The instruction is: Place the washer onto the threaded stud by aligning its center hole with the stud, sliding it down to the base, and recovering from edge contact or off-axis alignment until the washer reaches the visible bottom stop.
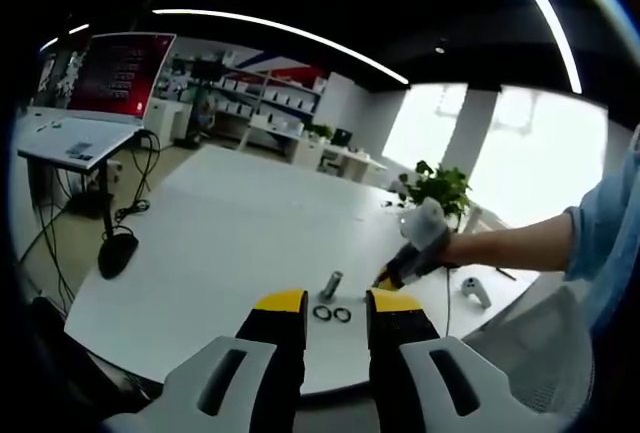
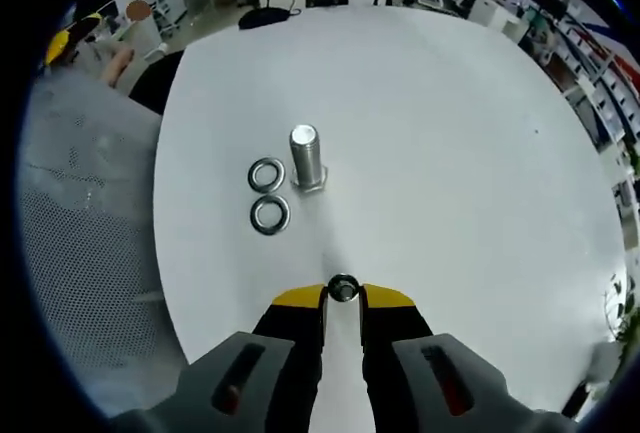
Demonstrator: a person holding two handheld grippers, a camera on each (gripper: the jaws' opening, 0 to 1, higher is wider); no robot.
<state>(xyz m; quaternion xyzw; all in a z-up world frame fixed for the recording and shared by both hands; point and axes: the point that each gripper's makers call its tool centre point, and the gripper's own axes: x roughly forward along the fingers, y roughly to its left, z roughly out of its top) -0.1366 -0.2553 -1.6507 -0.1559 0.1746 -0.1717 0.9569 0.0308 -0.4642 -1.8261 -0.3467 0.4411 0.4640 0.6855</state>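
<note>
Jaws of the right gripper (image 2: 343, 297), yellow-tipped, rise from the bottom of the right gripper view and pinch a small metal washer (image 2: 343, 289) between their tips, with only a narrow gap left between them. The held washer hangs above the white desk (image 2: 450, 153), nearer to the camera than the other parts. Beyond it, two loose washers (image 2: 268, 195) lie flat on the desk, one just past the other and close together. Right beside them stands the threaded stud (image 2: 306, 158), upright on its hex base, with nothing on its shank. The stud is near the farther ring but whether they touch I cannot tell. At the left edge of this view a grey mesh chair back (image 2: 90, 233) sits beside the desk.

In the left gripper view, the left gripper (image 1: 334, 301) has its jaws apart with nothing between them, hovering at the near edge of the desk. Just past its tips lie the two loose washers, and the stud stands a little farther on. To the right of the stud, the right gripper comes in, held by a person's hand (image 1: 435, 243) with a blue sleeve (image 1: 600, 228) behind it. Farther off are a potted plant (image 1: 438, 188), a red screen (image 1: 125, 68) over another table, and shelving along the back wall.
</note>
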